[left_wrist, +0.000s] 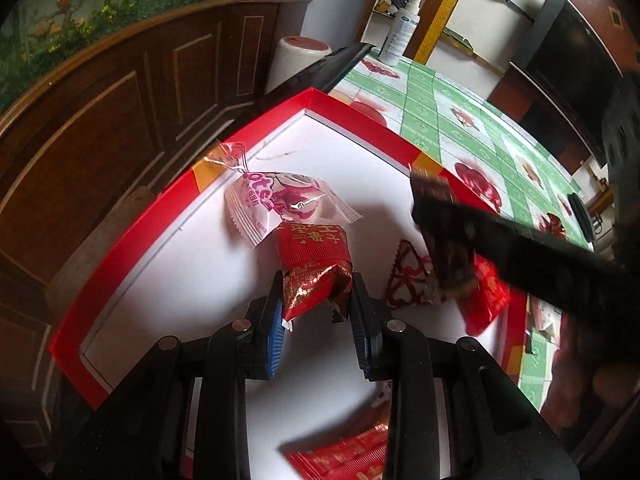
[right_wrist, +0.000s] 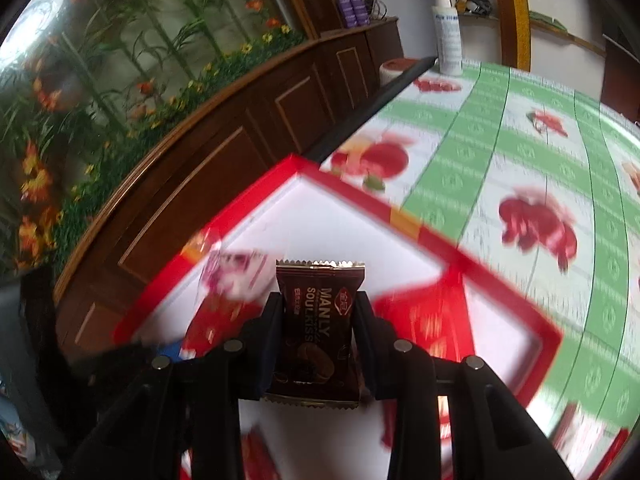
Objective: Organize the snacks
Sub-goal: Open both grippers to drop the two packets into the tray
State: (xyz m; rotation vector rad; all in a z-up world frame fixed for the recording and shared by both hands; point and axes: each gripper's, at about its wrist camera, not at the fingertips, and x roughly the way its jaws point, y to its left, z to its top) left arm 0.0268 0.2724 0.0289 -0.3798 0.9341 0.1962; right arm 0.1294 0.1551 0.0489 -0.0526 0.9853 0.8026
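A red-rimmed box (left_wrist: 132, 224) with a white floor lies on the table. My left gripper (left_wrist: 316, 300) is shut on a red foil snack packet (left_wrist: 316, 268) and holds it over the box floor. A pink-and-white wrapped snack (left_wrist: 276, 204) lies just beyond it near the box's left wall. My right gripper (right_wrist: 318, 320) is shut on a dark brown chocolate packet (right_wrist: 318, 328) above the same box (right_wrist: 516, 296). In the left wrist view that brown packet (left_wrist: 440, 224) hangs at the right in the black right gripper (left_wrist: 448, 240). More red packets (left_wrist: 486, 300) lie under it.
A green-and-white tablecloth with red fruit prints (left_wrist: 452, 116) covers the table beyond the box. A white bottle (left_wrist: 402, 32) stands at the far table edge. Brown wood panelling (left_wrist: 100, 112) runs close along the left. Another red packet (left_wrist: 344, 456) lies at the near end of the box.
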